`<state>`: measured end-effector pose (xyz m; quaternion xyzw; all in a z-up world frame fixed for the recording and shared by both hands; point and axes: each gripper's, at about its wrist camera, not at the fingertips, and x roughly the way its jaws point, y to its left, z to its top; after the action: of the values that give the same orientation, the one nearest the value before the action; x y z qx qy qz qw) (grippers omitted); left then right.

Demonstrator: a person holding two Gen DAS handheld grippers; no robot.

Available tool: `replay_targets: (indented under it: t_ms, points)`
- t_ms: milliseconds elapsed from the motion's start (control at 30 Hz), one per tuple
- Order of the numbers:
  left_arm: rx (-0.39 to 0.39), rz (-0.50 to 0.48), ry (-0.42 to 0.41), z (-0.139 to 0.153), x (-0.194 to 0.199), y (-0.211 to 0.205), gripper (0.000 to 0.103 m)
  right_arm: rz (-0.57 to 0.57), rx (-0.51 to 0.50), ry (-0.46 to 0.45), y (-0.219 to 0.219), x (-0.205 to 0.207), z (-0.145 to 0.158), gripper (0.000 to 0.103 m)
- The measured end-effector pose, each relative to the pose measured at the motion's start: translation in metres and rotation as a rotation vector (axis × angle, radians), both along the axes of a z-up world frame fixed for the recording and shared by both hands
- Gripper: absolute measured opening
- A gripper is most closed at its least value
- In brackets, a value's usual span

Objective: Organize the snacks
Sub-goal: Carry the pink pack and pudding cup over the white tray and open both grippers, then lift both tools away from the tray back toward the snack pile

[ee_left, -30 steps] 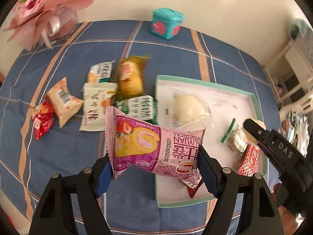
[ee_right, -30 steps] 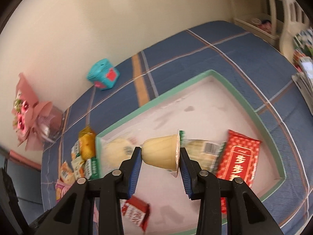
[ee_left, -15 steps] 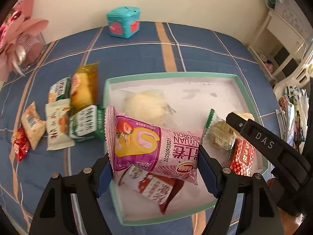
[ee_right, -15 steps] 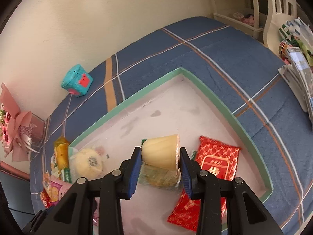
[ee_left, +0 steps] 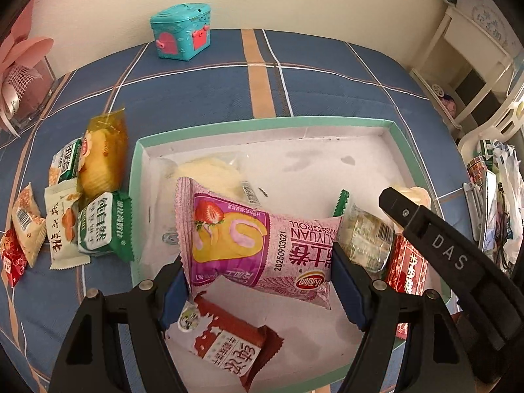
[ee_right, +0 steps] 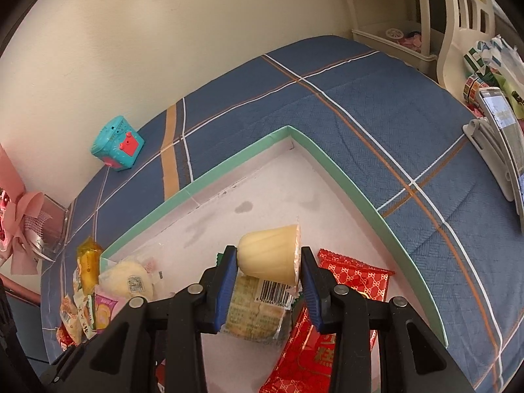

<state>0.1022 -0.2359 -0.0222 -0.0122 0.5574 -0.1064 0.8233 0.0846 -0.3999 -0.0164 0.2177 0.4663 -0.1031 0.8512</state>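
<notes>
My left gripper (ee_left: 260,283) is shut on a pink strawberry-roll packet (ee_left: 255,242), held above the near part of the green-rimmed white tray (ee_left: 262,122). Below it lies a brown-and-white snack packet (ee_left: 226,344). My right gripper (ee_right: 269,290) is shut on a pale yellow pudding cup (ee_right: 270,255), low over the tray (ee_right: 344,180), above a clear biscuit packet (ee_right: 255,311) and beside a red packet (ee_right: 353,276). A round white bun in clear wrap (ee_left: 209,173) lies at the tray's far left. The right gripper's black arm (ee_left: 439,245) shows in the left wrist view.
Several loose snack packets (ee_left: 98,226) lie on the blue plaid cloth left of the tray. A teal toy chest (ee_left: 180,31) stands by the wall, a pink bouquet (ee_left: 19,75) at far left. White shelving and clutter (ee_right: 491,98) crowd the right edge.
My left gripper carried the pink packet rightward from the tray's left edge to over the tray and lower. My right gripper sank with the pudding cup, now over the biscuit packet.
</notes>
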Motion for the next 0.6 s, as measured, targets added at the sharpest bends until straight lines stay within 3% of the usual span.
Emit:
replay_targets:
  t_ms: [367, 500, 600]
  points:
    - [0.015, -0.022, 0.026, -0.002, -0.001, -0.001, 0.08, 0.016, -0.014, -0.016, 0.004, -0.002, 0.009, 0.042]
    - [-0.005, -0.009, 0.006, 0.006, -0.004, 0.006, 0.092, 0.023, -0.024, -0.016, 0.006, -0.004, 0.013, 0.043]
    - [-0.019, 0.005, -0.003, 0.012, -0.007, 0.012, 0.093, 0.021, -0.029, -0.019, 0.007, -0.008, 0.019, 0.045]
